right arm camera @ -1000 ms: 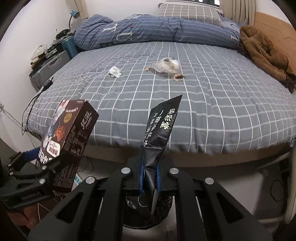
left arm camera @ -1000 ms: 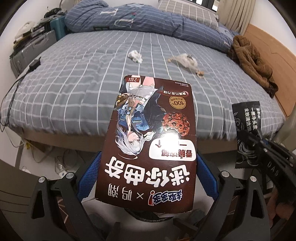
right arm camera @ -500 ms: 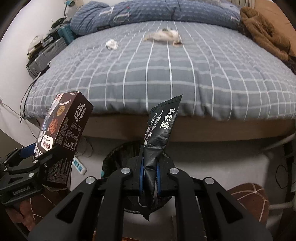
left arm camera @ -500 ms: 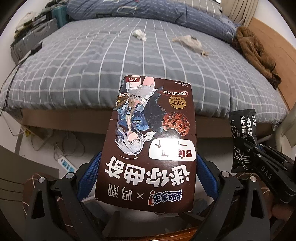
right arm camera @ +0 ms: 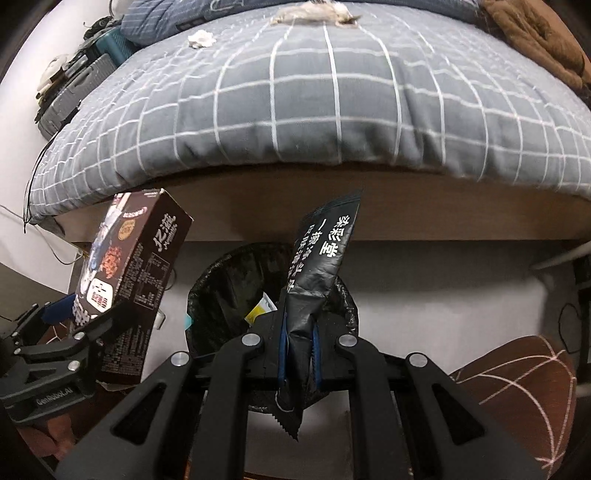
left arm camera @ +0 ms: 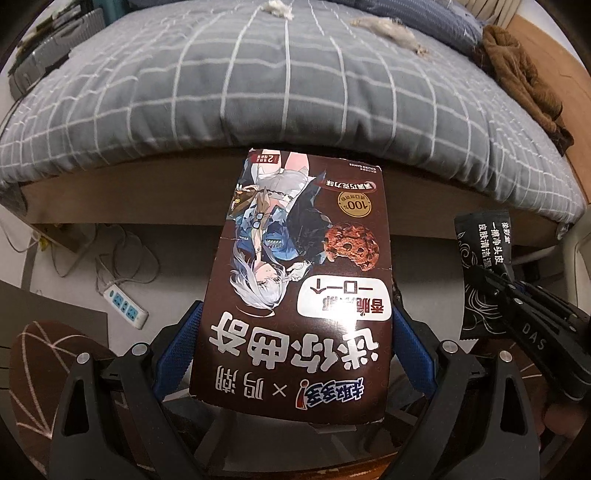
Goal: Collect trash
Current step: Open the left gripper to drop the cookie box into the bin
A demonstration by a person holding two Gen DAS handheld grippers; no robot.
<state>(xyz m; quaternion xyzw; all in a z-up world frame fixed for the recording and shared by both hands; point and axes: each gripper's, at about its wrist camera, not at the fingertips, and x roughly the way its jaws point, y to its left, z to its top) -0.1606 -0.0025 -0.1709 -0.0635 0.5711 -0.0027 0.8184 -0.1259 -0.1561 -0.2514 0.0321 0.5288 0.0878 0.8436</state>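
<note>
My left gripper (left arm camera: 295,332) is shut on a brown cookie box (left arm camera: 299,280), held upright below the bed's edge; the box also shows in the right wrist view (right arm camera: 129,291). My right gripper (right arm camera: 298,354) is shut on a black sachet wrapper (right arm camera: 317,273), also in the left wrist view (left arm camera: 484,258). The wrapper hangs just above a bin with a black liner (right arm camera: 229,280) on the floor by the bed, with some trash inside. A crumpled tissue (right arm camera: 201,38) and a clear plastic wrapper (right arm camera: 314,14) lie on the bed.
The bed with a grey checked cover (right arm camera: 332,103) fills the upper view. A brown jacket (left arm camera: 524,81) lies on its right side. A white power strip (left arm camera: 125,306) and cables lie on the floor at left. A brown round rug (right arm camera: 517,387) lies at right. Suitcases (right arm camera: 74,92) stand at left.
Both grippers have dropped and tilted down from bed level towards the floor. The bin has come into view under the black wrapper. Both still hold their items.
</note>
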